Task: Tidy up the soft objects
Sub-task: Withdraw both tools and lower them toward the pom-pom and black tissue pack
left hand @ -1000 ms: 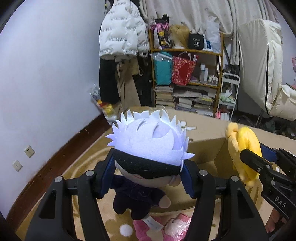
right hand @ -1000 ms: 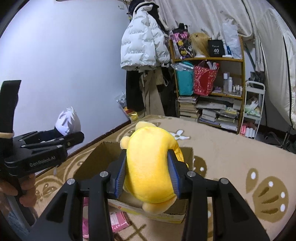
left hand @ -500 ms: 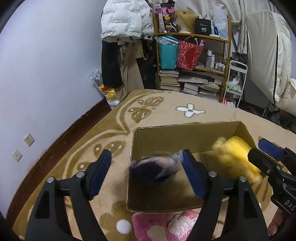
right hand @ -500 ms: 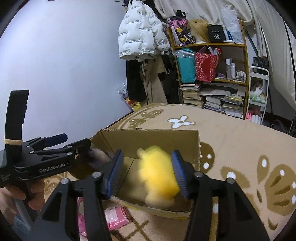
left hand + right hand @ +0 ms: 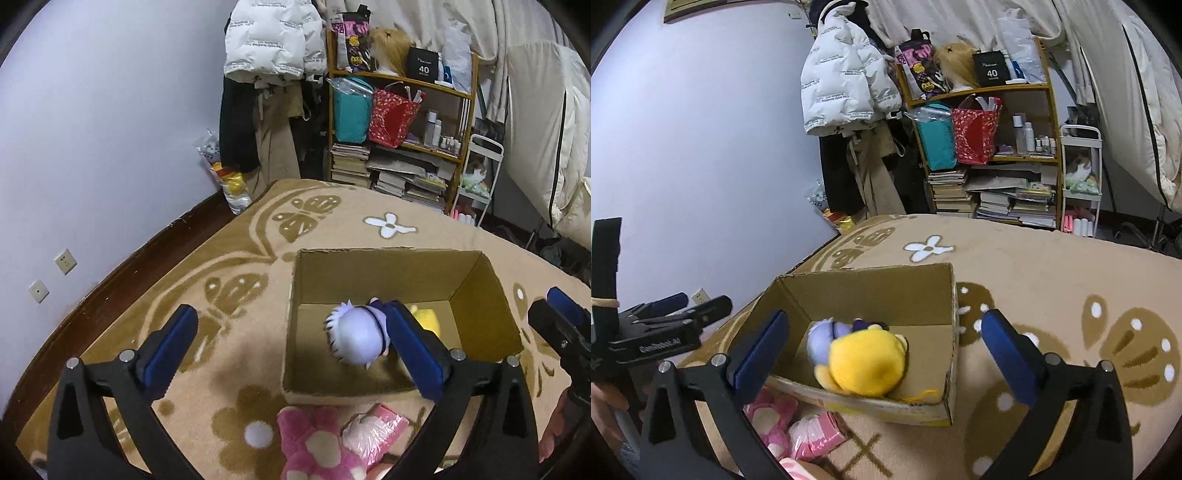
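Both plushies dropped into cardboard box (image 5: 369, 384), left tongs (image 5: 295, 350) and right tongs (image 5: 886, 354) spread above.

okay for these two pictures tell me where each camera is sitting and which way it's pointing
Left wrist: rides the left gripper, looking forward and down past its open blue-padded fingers into the open brown cardboard box holding the white-haired plush doll; the right gripper shows at the right edge.
Right wrist: rides the right gripper, angled down over the box's near corner at the yellow plush toy; the left gripper shows at left.
Shared: box, both plushes, beige patterned carpet, wooden shelf.
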`<state>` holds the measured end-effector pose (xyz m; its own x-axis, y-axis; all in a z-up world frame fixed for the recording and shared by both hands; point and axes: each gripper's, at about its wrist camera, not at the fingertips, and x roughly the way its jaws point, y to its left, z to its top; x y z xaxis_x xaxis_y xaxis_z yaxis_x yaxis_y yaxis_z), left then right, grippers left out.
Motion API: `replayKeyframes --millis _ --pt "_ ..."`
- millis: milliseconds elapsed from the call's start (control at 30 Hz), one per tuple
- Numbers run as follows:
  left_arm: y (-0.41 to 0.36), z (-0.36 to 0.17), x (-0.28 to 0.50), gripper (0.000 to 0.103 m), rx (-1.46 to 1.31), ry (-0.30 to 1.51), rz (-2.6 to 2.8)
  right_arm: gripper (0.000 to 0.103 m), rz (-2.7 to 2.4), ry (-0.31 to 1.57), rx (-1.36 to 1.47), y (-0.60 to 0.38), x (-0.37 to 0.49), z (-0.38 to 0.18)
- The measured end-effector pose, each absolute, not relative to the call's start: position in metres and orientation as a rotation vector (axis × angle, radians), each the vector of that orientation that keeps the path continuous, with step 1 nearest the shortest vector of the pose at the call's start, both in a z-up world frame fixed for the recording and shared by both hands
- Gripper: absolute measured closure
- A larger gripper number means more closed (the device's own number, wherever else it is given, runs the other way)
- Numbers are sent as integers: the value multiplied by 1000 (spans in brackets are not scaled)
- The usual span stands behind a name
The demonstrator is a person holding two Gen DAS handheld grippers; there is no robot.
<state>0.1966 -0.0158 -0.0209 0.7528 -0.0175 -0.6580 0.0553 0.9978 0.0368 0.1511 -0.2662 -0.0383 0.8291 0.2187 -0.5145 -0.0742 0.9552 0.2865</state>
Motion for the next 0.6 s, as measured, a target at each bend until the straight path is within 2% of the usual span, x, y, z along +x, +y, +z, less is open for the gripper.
replayKeyframes --millis 600 --pt "2 6 117 0 67 761 -62 0 131 568 257 -252 75 -7"
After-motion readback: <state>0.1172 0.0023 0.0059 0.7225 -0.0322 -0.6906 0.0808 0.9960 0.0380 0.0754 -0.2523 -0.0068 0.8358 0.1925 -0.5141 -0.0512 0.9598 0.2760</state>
